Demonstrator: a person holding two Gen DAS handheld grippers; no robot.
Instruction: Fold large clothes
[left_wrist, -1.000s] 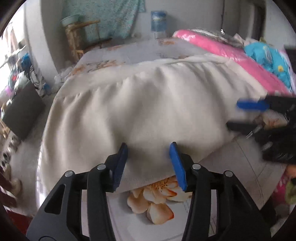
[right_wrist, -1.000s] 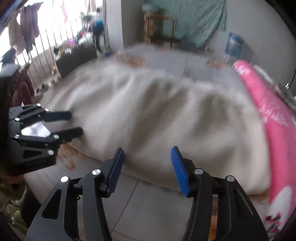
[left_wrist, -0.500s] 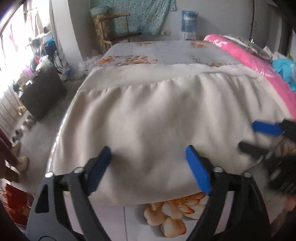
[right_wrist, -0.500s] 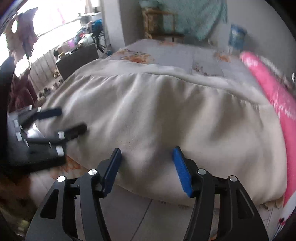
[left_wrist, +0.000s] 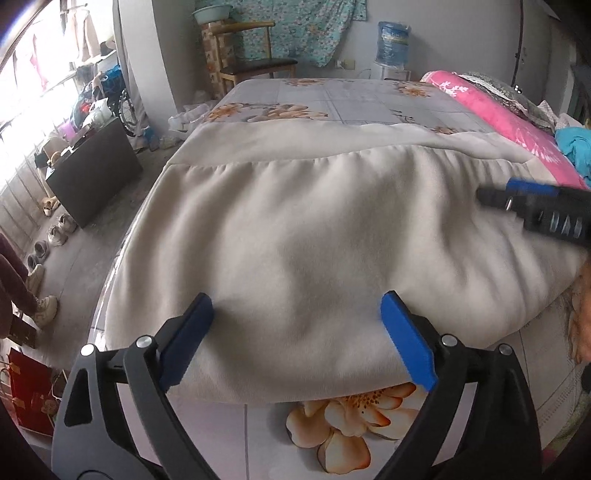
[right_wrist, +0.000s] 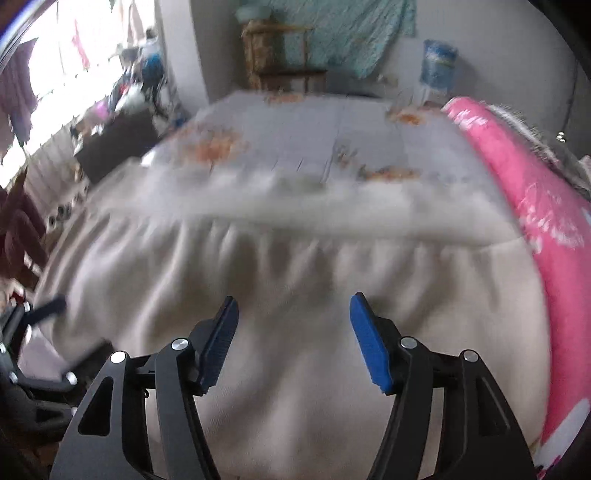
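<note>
A large cream fleece garment (left_wrist: 314, 236) lies spread across the bed, its gathered seam running across the far side. My left gripper (left_wrist: 297, 314) hovers over its near edge, jaws opening wide, nothing pinched between the blue pads. In the right wrist view the same garment (right_wrist: 295, 280) fills the middle, blurred by motion. My right gripper (right_wrist: 293, 314) is above it, jaws opening, with only cloth beneath and nothing gripped. The right gripper (left_wrist: 517, 197) also shows at the right edge of the left wrist view, and the left gripper (right_wrist: 55, 328) at the left edge of the right wrist view.
The bed's floral sheet (left_wrist: 332, 99) stretches beyond the garment. A pink quilt (left_wrist: 509, 122) and blue cloth (left_wrist: 572, 147) lie along the right side. A wooden chair (left_wrist: 251, 55), a water bottle (left_wrist: 393, 42), a dark cabinet (left_wrist: 92, 173) and shoes (left_wrist: 48, 236) stand around the bed.
My left jaws have spread much wider and let go of the garment's near edge. The right gripper has moved further over the garment, jaws a little wider.
</note>
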